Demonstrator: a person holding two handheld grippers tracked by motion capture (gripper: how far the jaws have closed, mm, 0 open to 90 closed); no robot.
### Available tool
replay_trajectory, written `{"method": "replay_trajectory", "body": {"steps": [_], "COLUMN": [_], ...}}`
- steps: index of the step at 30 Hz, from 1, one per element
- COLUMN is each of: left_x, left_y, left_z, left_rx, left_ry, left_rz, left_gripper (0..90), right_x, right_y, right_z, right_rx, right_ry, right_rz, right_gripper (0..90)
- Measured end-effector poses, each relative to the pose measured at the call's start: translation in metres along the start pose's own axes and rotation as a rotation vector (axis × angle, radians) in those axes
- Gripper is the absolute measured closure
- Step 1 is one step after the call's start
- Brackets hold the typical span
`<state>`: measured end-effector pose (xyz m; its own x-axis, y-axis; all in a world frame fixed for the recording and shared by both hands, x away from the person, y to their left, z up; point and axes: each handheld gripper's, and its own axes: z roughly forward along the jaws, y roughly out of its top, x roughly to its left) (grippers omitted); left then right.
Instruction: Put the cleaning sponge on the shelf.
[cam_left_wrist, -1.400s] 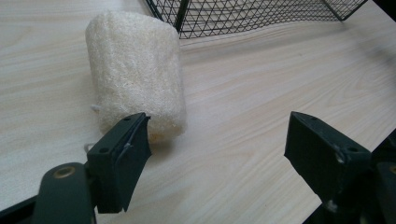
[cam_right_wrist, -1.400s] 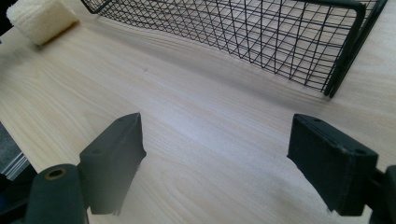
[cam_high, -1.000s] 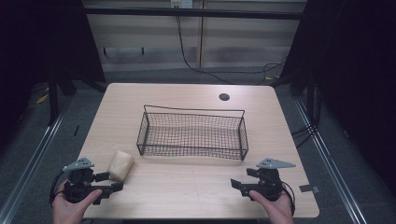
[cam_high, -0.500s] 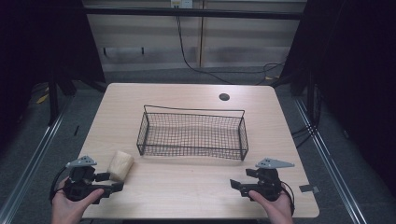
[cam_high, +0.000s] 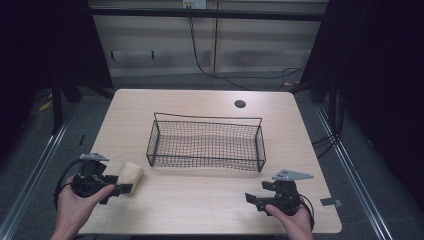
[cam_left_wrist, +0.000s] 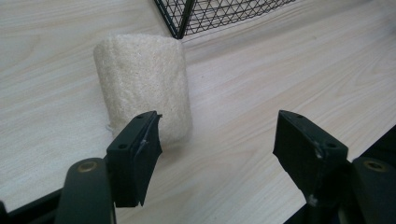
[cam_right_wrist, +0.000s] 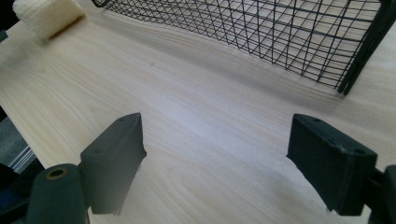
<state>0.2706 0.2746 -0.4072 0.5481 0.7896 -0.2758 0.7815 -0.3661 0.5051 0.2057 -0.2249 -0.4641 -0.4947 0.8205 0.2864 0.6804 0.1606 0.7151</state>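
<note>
Jaws of the left gripper (cam_left_wrist: 217, 140) have just been closing yet stand apart, empty, the loofah roll (cam_left_wrist: 144, 81) just beyond them; the right gripper (cam_right_wrist: 217, 154) gapes over bare table (cam_right_wrist: 196, 121).

So the table (cam_high: 200, 200) is light wood with rounded corners, and there's a small dark round hole (cam_high: 240, 104) near its far edge. A bit of grey tape (cam_high: 330, 202) sits by the near right corner. Behind the table a black cable (cam_high: 200, 60) hangs down a pale panelled wall (cam_high: 150, 45), and metal rails (cam_high: 35, 165) run along the grey floor either side.
</note>
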Motion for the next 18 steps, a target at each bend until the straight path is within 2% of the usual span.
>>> {"method": "replay_trajectory", "body": {"steps": [2,6,8,10,14,17,18], "left_x": [-0.001,0.0,0.002,0.003,0.004,0.004,0.005], "left_y": [0.004,0.013,0.018,0.023,0.033,0.04,0.042], "left_z": [0.001,0.001,-0.001,-0.001,0.001,0.001,0.001], "left_rx": [0.019,0.061,0.063,0.091,0.144,0.157,0.168], "left_ry": [-0.01,0.022,0.028,0.044,0.047,0.066,0.058], "left_rz": [0.0,0.016,0.017,0.023,0.039,0.046,0.048], "left_gripper": [29.9,27.6,27.6,26.0,24.3,22.8,22.3], "right_x": [0.0,0.0,0.0,0.0,0.001,0.001,0.001], "right_y": [0.0,0.0,0.0,0.0,0.0,0.0,0.0], "right_z": [0.0,0.0,0.0,0.001,0.001,0.002,0.002], "right_rx": [0.0,0.003,0.005,0.006,0.008,0.01,0.009], "right_ry": [0.002,0.002,0.004,0.004,0.007,0.009,0.01], "right_rz": [0.0,-0.003,-0.002,-0.003,-0.005,-0.006,-0.006], "right_gripper": [18.4,18.3,18.3,18.3,18.3,18.3,18.3]}}
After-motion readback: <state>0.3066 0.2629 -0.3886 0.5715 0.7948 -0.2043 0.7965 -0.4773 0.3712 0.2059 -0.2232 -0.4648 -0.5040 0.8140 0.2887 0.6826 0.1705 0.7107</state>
